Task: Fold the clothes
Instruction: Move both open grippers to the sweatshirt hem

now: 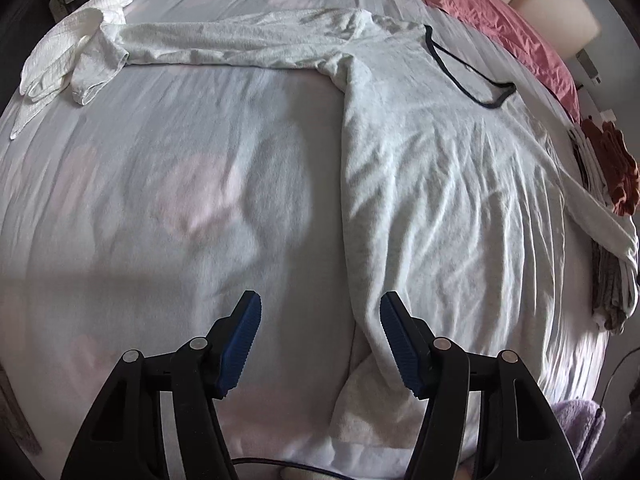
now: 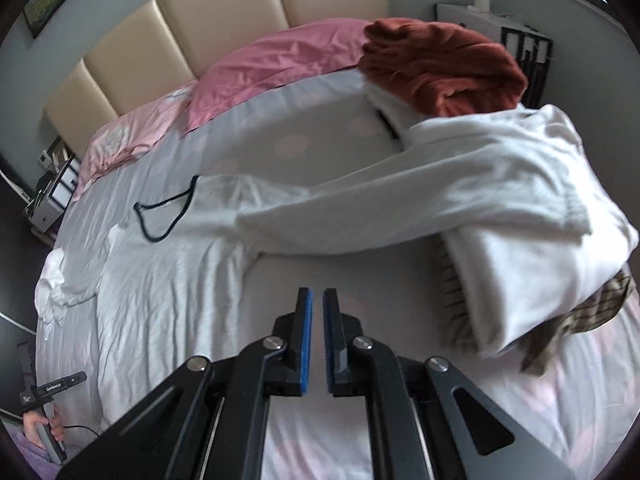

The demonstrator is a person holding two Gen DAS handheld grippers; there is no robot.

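My left gripper (image 1: pixel 320 344) hangs over the bed sheet (image 1: pixel 160 200) with its blue pads spread wide and nothing between them. The pale grey long-sleeved shirt (image 1: pixel 440 184) lies flat ahead of my left fingers and to their right, its hem corner passing just under my right-hand pad (image 1: pixel 402 354); whether the pad touches the cloth, I cannot tell. The shirt's dark-trimmed neckline (image 1: pixel 468 76) lies far ahead, one sleeve stretching away to the left until it reaches a white ribbed garment (image 1: pixel 72 52). My right gripper (image 2: pixel 319 340) is nearly closed, only a thin slit between the pads, and it grips nothing. Ahead of those fingers the shirt's other sleeve (image 2: pixel 360 216) runs rightward, draped over a folded stack of clothes (image 2: pixel 532 272), with a rust-red garment (image 2: pixel 440 64) beyond.
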